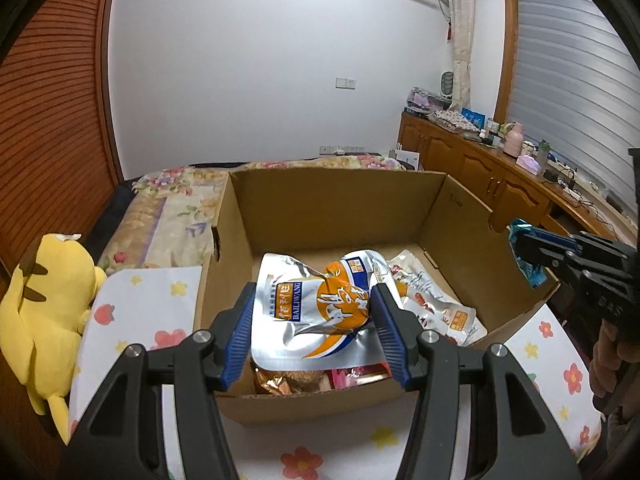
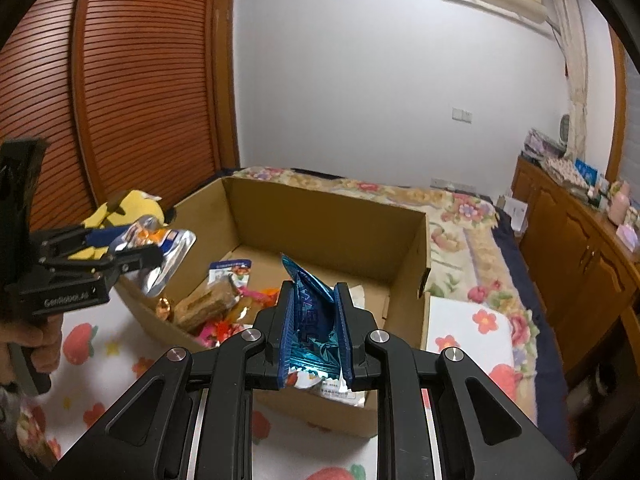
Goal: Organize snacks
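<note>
- Left gripper [image 1: 314,320] clamps a silver pouch [image 1: 320,312]; right gripper [image 2: 316,332] pinches a blue packet [image 2: 312,320].
- Cardboard box [image 1: 340,208] already holds several snacks; both held ones look undelivered.

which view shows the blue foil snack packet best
The right wrist view: the blue foil snack packet fills the middle, pinched between the right gripper's pads, lettering partly visible. The left wrist view shows only its crumpled edge at the far right beyond the cardboard box.
</note>
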`<state>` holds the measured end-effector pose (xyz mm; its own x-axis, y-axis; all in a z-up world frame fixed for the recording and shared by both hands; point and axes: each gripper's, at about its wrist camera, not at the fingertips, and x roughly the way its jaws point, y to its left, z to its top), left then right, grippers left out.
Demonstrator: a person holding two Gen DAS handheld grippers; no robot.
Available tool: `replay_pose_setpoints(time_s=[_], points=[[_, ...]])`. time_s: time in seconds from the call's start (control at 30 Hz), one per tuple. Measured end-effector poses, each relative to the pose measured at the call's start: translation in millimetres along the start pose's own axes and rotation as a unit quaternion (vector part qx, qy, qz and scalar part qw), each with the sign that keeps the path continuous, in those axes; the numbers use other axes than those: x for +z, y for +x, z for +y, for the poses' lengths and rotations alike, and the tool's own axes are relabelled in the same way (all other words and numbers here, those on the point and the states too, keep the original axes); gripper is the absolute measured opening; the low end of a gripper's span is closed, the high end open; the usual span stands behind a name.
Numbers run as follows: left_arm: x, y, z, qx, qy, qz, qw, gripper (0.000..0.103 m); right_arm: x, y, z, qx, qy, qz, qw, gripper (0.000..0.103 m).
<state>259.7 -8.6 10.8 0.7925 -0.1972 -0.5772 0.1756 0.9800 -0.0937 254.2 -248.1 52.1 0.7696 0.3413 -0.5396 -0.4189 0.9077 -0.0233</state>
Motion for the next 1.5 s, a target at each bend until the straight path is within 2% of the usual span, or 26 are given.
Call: replay_pose_setpoints(time_s=[0.37,0.47,0.6,0.9,1.07,1.37,1.43,1.5], points=[[-6.7,4.6,-3.2,0.003,0.006,0.008,0.9999,0.057,-9.3,25.8,-16.0,-0.003,0.042,0.021,0.999,0.018],[-6.4,2.0,-5.0,0.004,0.006,0.003,1.0000,0.067,-9.6,26.4,-15.7,-0.003,0.041,0.021,0.999,0.020],[-5.2,-2.8,-9.1,0.004,0.010,-0.001,0.9999,0.070,-11.9,24.8,-14.4,0.000,0.039,0.014,0.999,0.024],[-6.3,-23.4,-20.8,0.001,0.029,-0.015,0.9995,0.071,-13.9,17.8,-6.4,0.006,0.032,0.008,0.999,0.024],[0.5,-51.6,-28.6,0.007,0.045,-0.030,0.9985,0.071,-10.1,-1.7,2.1,0.009,0.030,0.001,0.999,0.024],[13.2,-113.4,-35.2,0.014,0.054,-0.060,0.9966,0.074,7.9,-65.7,20.4,0.004,0.023,-0.034,0.999,0.026],[13.3,-126.7,-36.6,0.017,0.054,-0.068,0.9960,0.078,9.0,-78.0,23.9,0.001,0.021,-0.041,0.999,0.027],[12.4,-138.5,-38.6,0.016,0.053,-0.075,0.9956,0.079,6.8,-92.3,26.3,-0.003,0.023,-0.048,0.999,0.033]])
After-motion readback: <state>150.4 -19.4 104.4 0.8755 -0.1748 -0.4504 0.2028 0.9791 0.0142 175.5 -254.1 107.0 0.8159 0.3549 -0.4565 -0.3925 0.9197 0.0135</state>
